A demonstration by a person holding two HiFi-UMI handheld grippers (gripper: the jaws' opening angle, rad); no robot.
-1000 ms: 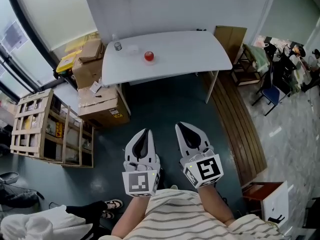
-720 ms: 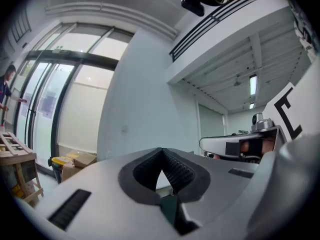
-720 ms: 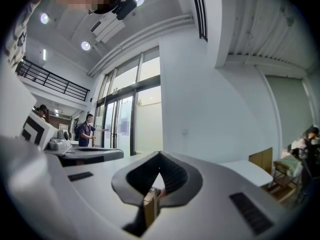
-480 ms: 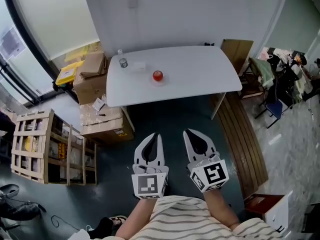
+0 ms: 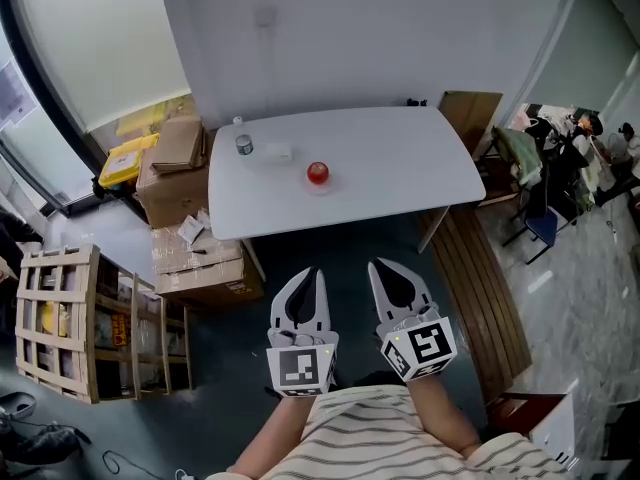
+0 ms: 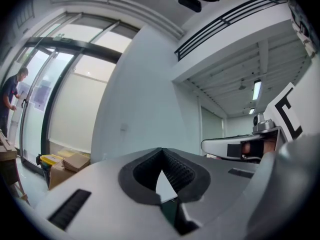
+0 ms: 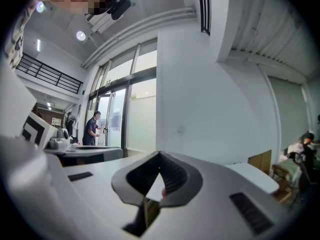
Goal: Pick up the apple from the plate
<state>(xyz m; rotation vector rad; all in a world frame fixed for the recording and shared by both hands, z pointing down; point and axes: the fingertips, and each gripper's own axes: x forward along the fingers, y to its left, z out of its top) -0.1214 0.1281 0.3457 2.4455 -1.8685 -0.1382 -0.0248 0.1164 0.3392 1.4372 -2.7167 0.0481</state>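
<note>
Holding left tool (image 5: pixel 312 274) and right tool (image 5: pixel 380 268) side by side over the floor (image 5: pixel 330 238), short of the bench (image 5: pixel 400 158); both clamped tip to tip on nothing. Over on the bench, near its middle: apple (image 5: pixel 318 173) on plate (image 5: pixel 318 185) (well apart from either tool). Toward the far left corner, a small can (image 5: pixel 244 145).

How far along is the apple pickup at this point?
Done: nothing yet; the apple sits on its plate on the white table, untouched. In hand: the left gripper and right gripper are side by side over the dark floor, short of the table's near edge, both with jaws together and empty. Left: reach the table, open the jaws, close on the apple and lift it.
</note>
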